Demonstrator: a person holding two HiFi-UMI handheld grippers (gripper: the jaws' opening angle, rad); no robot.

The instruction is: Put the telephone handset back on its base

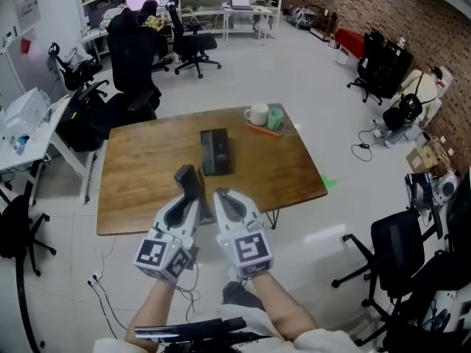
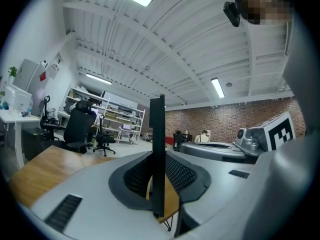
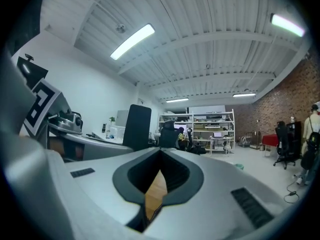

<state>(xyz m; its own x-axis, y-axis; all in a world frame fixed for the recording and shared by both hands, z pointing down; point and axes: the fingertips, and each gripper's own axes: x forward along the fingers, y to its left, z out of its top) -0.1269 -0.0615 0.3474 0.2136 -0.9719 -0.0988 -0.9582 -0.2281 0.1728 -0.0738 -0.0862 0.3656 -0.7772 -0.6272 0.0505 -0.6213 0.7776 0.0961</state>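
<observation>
The black telephone base (image 1: 215, 151) lies flat in the middle of the wooden table (image 1: 287, 171). The black handset (image 1: 189, 183) stands upright over the table's near edge, with my left gripper (image 1: 193, 195) shut on it. In the left gripper view the handset (image 2: 157, 134) shows edge-on as a thin dark slab, clamped between the pads of that gripper (image 2: 158, 186). My right gripper (image 1: 225, 195) is close beside it on the right, shut and holding nothing. Its own view shows the right gripper (image 3: 154, 191) with only a sliver of tabletop between the jaws, and the handset (image 3: 137, 126) at the left.
A white mug (image 1: 257, 114) and a green cup (image 1: 275, 118) sit on a small tray at the table's far right corner. Black office chairs (image 1: 193, 44) and desks stand behind the table, another chair (image 1: 397, 252) at the right. A seated person (image 1: 136, 43) is at the back.
</observation>
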